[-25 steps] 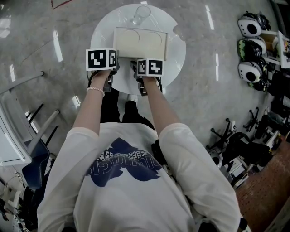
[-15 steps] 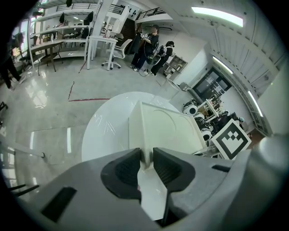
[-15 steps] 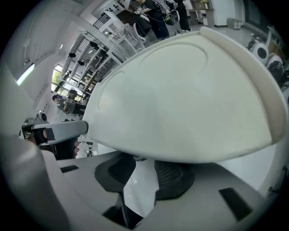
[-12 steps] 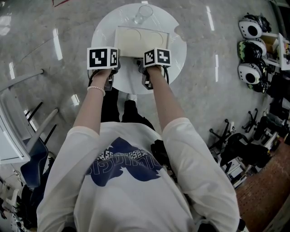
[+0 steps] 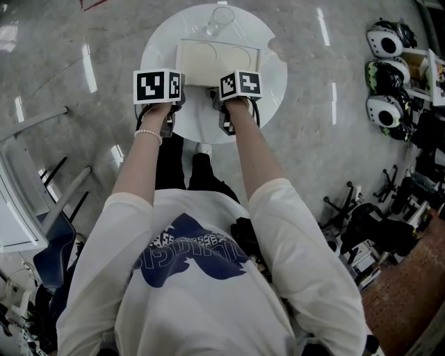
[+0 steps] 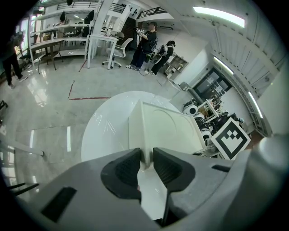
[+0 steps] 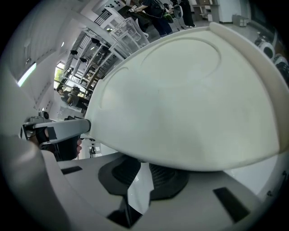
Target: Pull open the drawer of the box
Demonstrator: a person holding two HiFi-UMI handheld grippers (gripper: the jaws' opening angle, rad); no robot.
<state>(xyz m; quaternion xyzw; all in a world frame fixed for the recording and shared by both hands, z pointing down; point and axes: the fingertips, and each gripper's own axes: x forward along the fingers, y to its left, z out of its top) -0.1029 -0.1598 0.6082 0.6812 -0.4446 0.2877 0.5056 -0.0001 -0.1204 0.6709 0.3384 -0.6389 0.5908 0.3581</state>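
Note:
A cream box [image 5: 215, 61] with a drawer sits on a round white table [image 5: 161, 42]. My left gripper [image 6: 145, 160] is shut on the box's [image 6: 165, 126] near left corner, whose edge is pinched between the pads. My right gripper [image 7: 142, 170] is at the front of the box [image 7: 189, 90], low under its overhanging top. Its jaws are closing, and a narrow white gap still shows between the pads. The box's front edge hides their tips and the drawer's handle. In the head view both marker cubes sit against the box's near side.
A clear glass [image 5: 217, 21] stands on the table behind the box. Helmets and gear [image 5: 384, 73] fill a shelf at the right. A chair and frame [image 5: 42, 229] stand at the left. People [image 6: 146, 38] stand far off across the glossy floor.
The right gripper has moved forward and slightly right, up against the box's front, and its cube has turned. The left gripper and the box have not moved.

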